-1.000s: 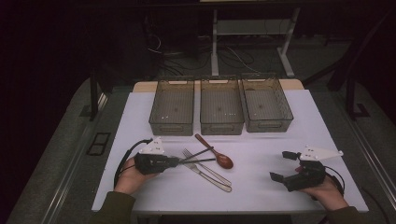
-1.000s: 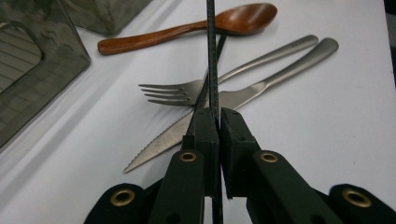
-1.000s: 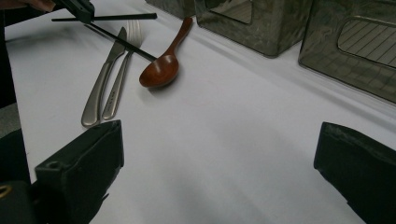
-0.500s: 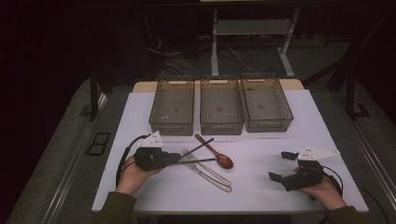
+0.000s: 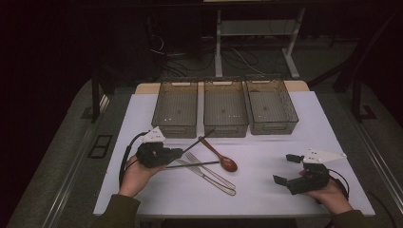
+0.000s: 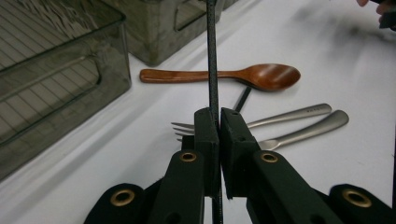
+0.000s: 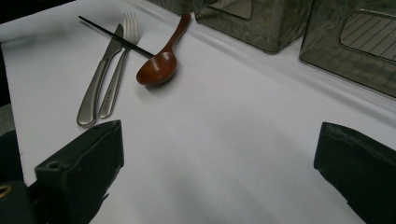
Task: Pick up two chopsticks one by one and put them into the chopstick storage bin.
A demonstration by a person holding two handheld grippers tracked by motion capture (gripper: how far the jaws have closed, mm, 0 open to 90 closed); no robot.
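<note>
Near the table's front-left edge, left gripper [image 5: 178,153] clamps one black chopstick [image 6: 213,70], lifting it for sorting into bins [image 5: 175,109]; right gripper [image 5: 286,169] waits wide open.

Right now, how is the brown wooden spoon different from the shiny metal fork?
The brown wooden spoon is reddish-brown with a rounded bowl; the shiny metal fork is silver with thin prongs. The spoon lies nearer the clear bins, and the fork lies right beside a metal knife. Both lie flat on the white table, untouched by either gripper.
</note>
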